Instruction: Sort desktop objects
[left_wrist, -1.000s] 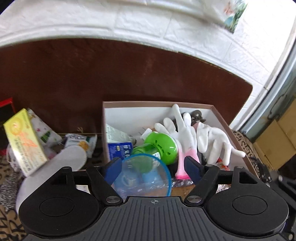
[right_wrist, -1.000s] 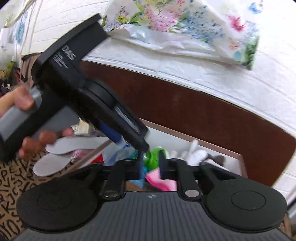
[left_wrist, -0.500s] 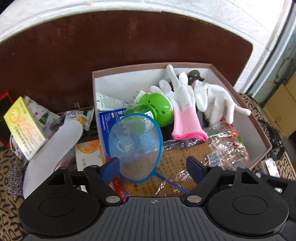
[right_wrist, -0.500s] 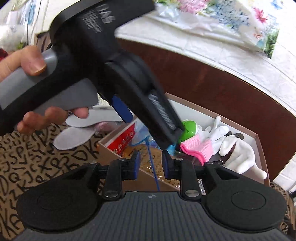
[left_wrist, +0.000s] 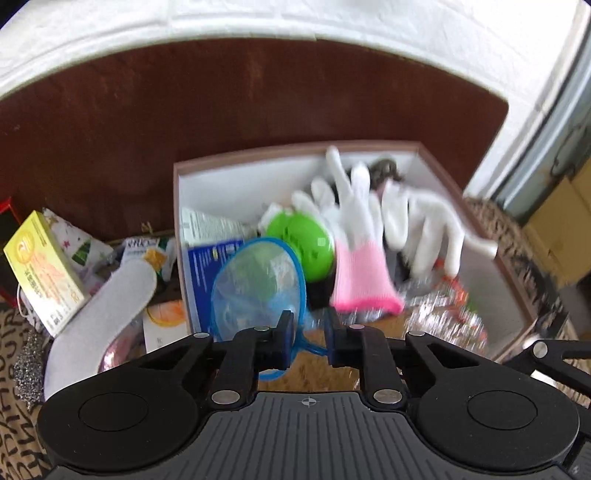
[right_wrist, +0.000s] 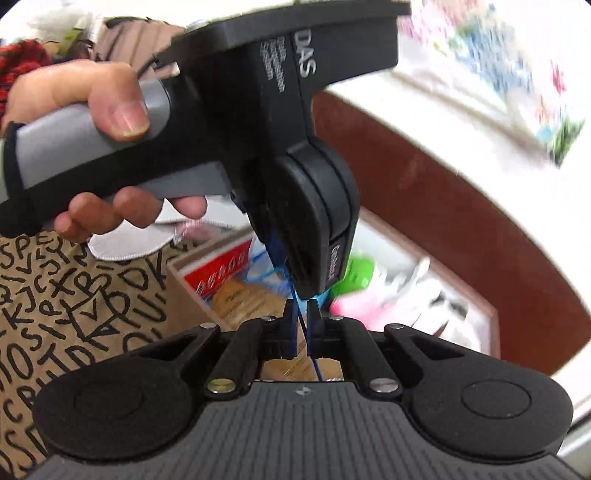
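Since half a second ago the left gripper (left_wrist: 309, 339) has narrowed from wide apart to a small gap, its blue pads now flanking the thin handle of the blue net (left_wrist: 260, 288); whether they actually pinch the handle cannot be told through the blur. The right gripper (right_wrist: 301, 328) has drawn its pads nearly together around the same blue handle (right_wrist: 303, 325), which runs down between them, and they look clamped on it. The net is a small scoop with a bright blue hoop and pale, see-through blue mesh, tilted up at the near left of the cardboard box (left_wrist: 517, 291), leaning over a blue-and-white packet (left_wrist: 207, 273). Behind it in the box lie a lime-green round device (left_wrist: 306, 243), a white glove with a pink cuff (left_wrist: 360, 266), a second white glove (left_wrist: 428, 229) and a crinkly clear bag (left_wrist: 443, 314). Left of the box sit a yellow carton (left_wrist: 44, 266) and a grey insole (left_wrist: 107, 314). In the right wrist view a bare hand (right_wrist: 92, 110) grips the left gripper's grey handle above the box, over a letter-printed cloth (right_wrist: 74, 302).
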